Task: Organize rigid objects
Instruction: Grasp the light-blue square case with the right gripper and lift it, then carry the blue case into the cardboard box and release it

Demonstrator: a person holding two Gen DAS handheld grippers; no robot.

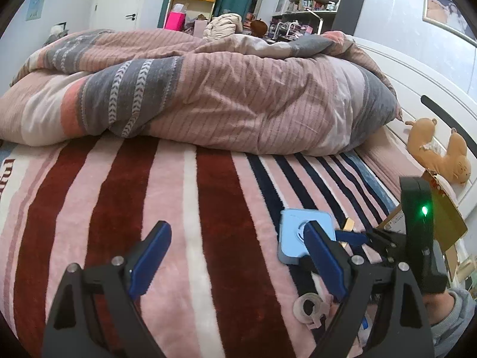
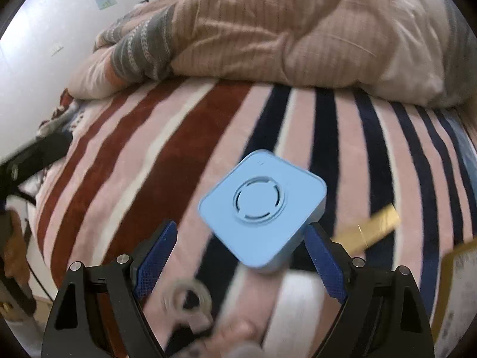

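A light blue square device (image 2: 262, 208) with a round grille lies on the striped blanket (image 2: 167, 161), just ahead of my right gripper (image 2: 240, 243), which is open and empty with its right finger beside the device's corner. The device also shows in the left wrist view (image 1: 293, 238), partly hidden behind my left gripper's right finger. My left gripper (image 1: 238, 249) is open and empty above the blanket (image 1: 119, 208). A clear tape roll (image 1: 310, 308) lies near my left gripper's right finger; it is blurred in the right wrist view (image 2: 186, 298). The right gripper's body (image 1: 417, 232) is at the right.
A rumpled pink and grey duvet (image 1: 208, 89) is heaped across the far side of the bed. A gold cardboard box (image 1: 447, 223) and a gold strip (image 2: 369, 229) lie at the right. A brown plush toy (image 1: 438, 149) lies by the white headboard (image 1: 417, 74). Cluttered shelves (image 1: 310, 0) stand behind.
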